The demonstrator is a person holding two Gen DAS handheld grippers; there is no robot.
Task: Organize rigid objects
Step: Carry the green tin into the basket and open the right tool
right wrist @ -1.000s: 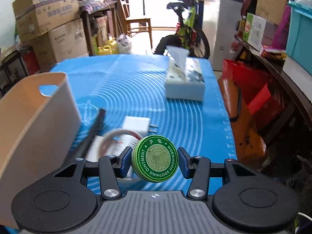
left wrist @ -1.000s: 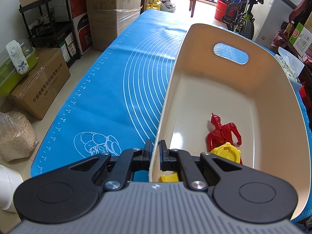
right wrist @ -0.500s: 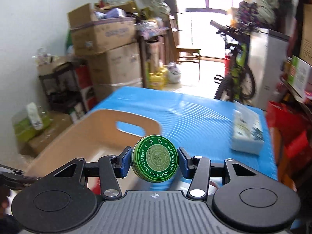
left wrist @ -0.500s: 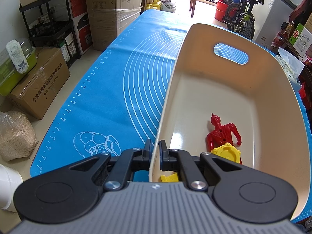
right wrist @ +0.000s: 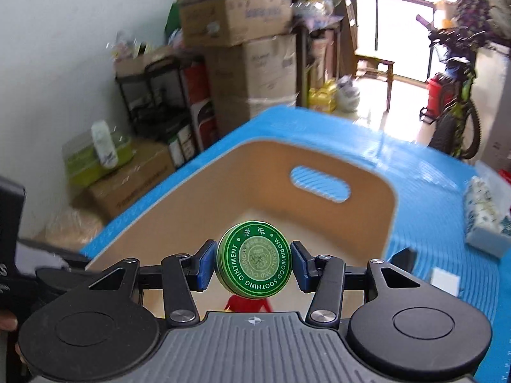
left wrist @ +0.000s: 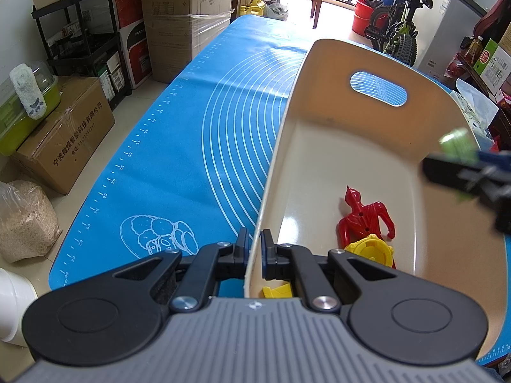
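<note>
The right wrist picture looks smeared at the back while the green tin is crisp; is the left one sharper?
Right wrist view: boxes and bicycle streak, green tin stays crisp. Left wrist view: sharp, except the right claw, a blur over the bin; window glare.

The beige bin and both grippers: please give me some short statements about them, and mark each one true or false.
1. The left gripper is clamped on the near wall of the beige bin. True.
2. The right gripper is empty. False: it holds a green ointment tin.
3. A red figure lies inside the bin. True.
4. The bin has no handle opening. False: its far wall has an oval cutout.
5. The tin already rests on the bin floor. False: it is above the bin, between the fingers.
</note>
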